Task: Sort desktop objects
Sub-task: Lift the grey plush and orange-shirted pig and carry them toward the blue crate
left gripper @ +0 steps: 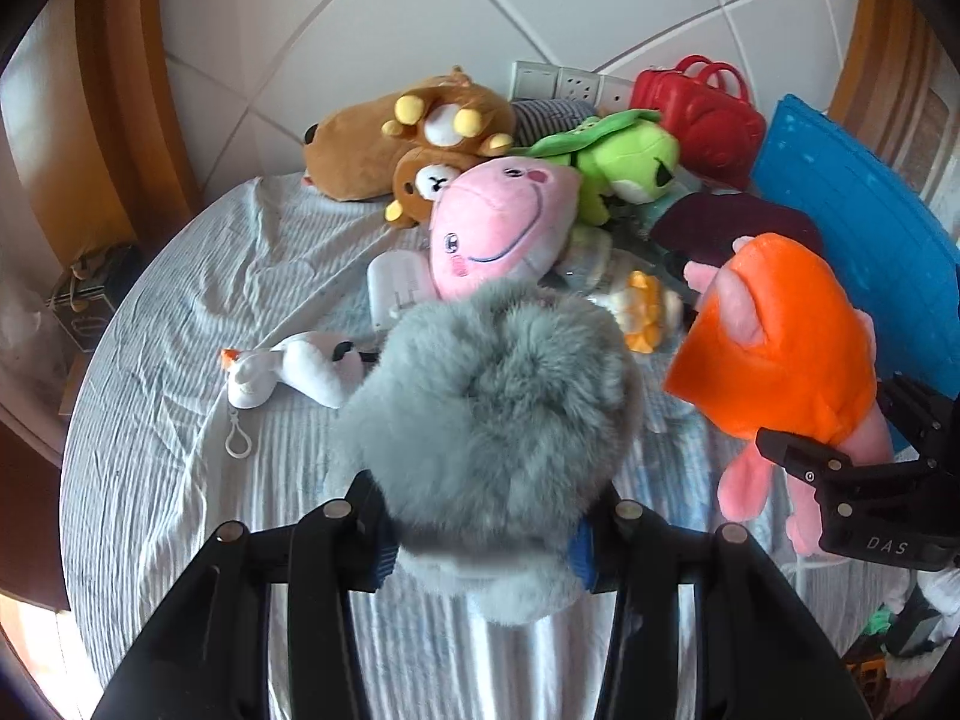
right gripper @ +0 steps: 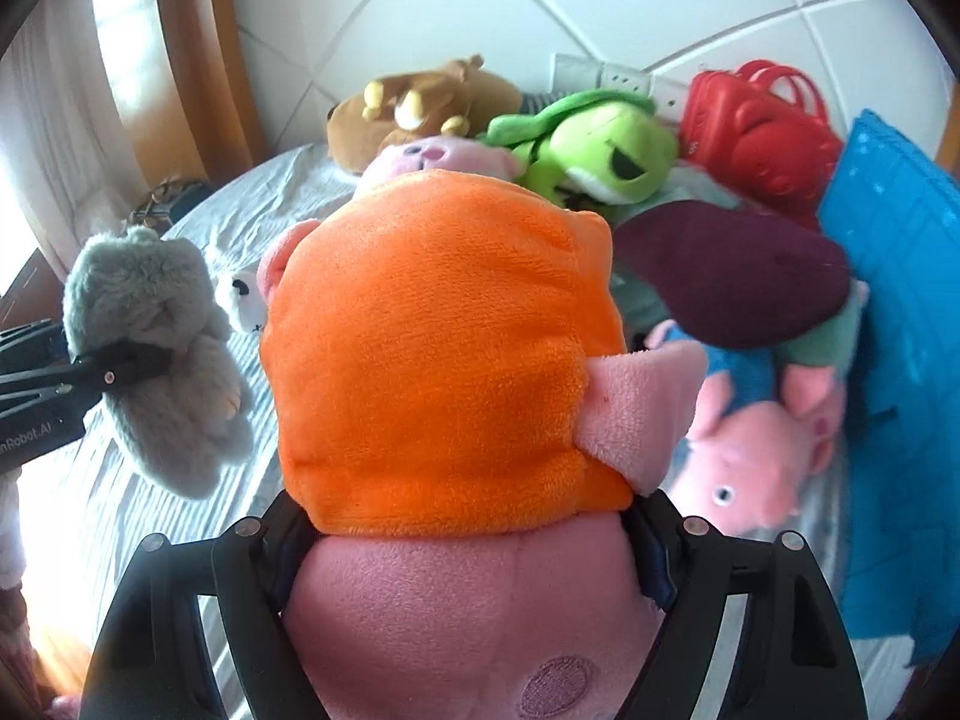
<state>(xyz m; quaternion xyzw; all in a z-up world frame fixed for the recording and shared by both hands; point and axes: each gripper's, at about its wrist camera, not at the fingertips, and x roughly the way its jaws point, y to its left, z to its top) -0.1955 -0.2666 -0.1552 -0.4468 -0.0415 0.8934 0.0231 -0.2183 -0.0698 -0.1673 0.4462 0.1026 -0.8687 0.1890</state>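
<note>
My left gripper (left gripper: 480,546) is shut on a grey furry plush (left gripper: 498,420) and holds it above the striped bedsheet (left gripper: 180,300). The same plush shows at the left of the right wrist view (right gripper: 156,348), pinched by the left gripper (right gripper: 114,372). My right gripper (right gripper: 468,546) is shut on a pink pig plush in an orange dress (right gripper: 432,348). It also shows at the right of the left wrist view (left gripper: 780,354), held up by the right gripper (left gripper: 804,462).
A toy pile lies at the back: brown bear plush (left gripper: 408,126), pink plush (left gripper: 498,228), green frog plush (left gripper: 624,162), red bag (left gripper: 702,114), blue mat (left gripper: 864,228), white duck keychain (left gripper: 288,372). Another pink pig plush (right gripper: 762,456) lies right, under a dark purple plush (right gripper: 732,276).
</note>
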